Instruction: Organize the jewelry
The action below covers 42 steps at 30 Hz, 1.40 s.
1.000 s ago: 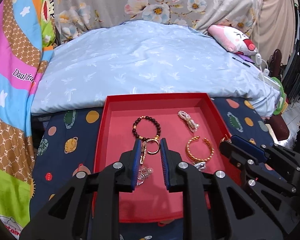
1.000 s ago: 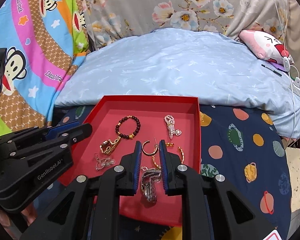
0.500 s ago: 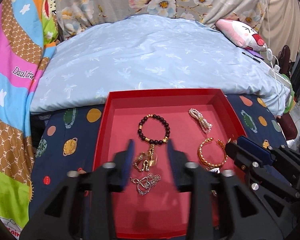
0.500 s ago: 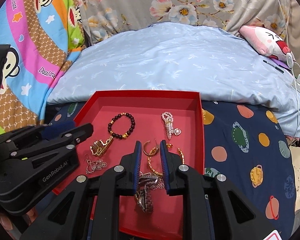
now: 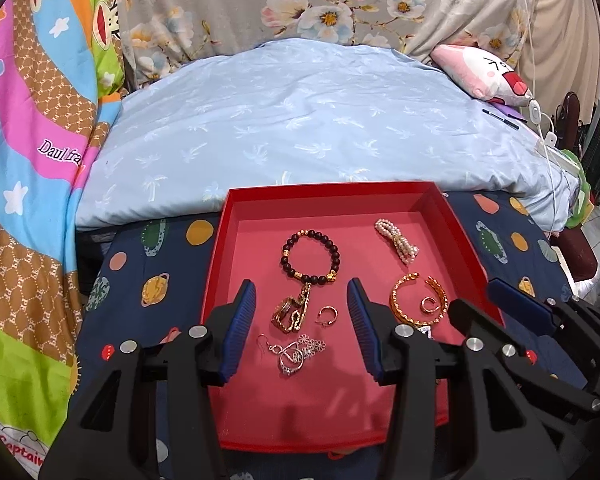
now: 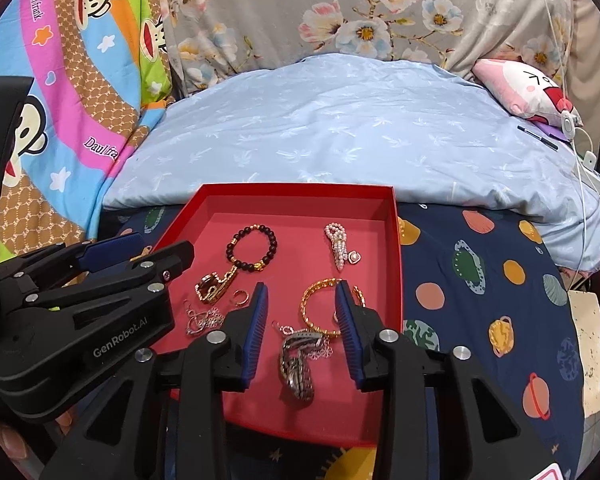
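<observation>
A red tray [image 5: 332,194] [image 6: 296,189] on the bed holds the jewelry. My left gripper [image 5: 302,320] hovers over its near left part, its jaws opening. A gold chain piece [image 5: 292,312], a small gold hoop [image 5: 327,315] and silver earrings [image 5: 296,354] lie loose between its fingers. My right gripper [image 6: 302,320] is over the near middle, jaws opening too, with a silver watch band [image 6: 298,360] lying free between them. A gold bangle [image 6: 320,308], a dark bead bracelet [image 5: 310,256] and a pearl piece [image 5: 398,238] rest farther back.
The tray sits on a dark blue planet-print sheet [image 6: 480,280]. A pale blue quilt [image 5: 300,120] rises behind it. A pink plush [image 6: 528,92] and white cables [image 6: 580,152] lie at the right. A colourful monkey-print blanket [image 5: 28,160] hangs on the left.
Both grippers' jaws have spread apart. The left let the gold chain piece and hoop down onto the tray; the right let go of the silver watch band.
</observation>
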Available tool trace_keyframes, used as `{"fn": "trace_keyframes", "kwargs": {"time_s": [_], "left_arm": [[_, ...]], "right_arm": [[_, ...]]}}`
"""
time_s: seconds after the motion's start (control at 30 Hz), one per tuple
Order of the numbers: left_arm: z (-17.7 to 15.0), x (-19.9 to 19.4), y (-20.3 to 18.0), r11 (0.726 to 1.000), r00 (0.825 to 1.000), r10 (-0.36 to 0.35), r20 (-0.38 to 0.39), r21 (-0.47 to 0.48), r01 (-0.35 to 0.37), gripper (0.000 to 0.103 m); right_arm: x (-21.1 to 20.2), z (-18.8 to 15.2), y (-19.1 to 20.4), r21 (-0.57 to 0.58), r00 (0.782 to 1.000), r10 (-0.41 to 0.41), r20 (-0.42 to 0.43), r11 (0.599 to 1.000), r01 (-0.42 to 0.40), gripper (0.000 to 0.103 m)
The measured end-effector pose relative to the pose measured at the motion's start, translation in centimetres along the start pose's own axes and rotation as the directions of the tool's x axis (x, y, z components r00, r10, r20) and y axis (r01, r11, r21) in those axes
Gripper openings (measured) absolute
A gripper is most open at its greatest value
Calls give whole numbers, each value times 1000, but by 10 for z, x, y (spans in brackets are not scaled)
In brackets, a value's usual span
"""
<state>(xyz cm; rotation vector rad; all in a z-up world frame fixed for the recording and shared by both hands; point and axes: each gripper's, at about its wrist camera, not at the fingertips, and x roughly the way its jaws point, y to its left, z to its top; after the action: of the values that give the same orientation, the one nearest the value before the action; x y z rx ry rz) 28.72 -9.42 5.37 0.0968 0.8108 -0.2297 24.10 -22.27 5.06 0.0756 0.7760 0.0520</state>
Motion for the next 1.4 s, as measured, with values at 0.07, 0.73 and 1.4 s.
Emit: {"fn": "trace_keyframes", "kwargs": {"time_s": [0.07,0.73,1.4], "left_arm": [[-3,-8,0,1000,1000,1,5,-2,-1,46],[-93,-83,19,995,998,54,-23,-82,-56,59],[-161,-105,9,987,989,130,-68,-83,-135,73]], "right_arm": [[-6,-2,0,6,1000,2,3,1000,-2,37],[-91,-88,11,69,999,-48,14,997,47,51],[-125,-146,31,88,988,-145,49,986,140,78]]}}
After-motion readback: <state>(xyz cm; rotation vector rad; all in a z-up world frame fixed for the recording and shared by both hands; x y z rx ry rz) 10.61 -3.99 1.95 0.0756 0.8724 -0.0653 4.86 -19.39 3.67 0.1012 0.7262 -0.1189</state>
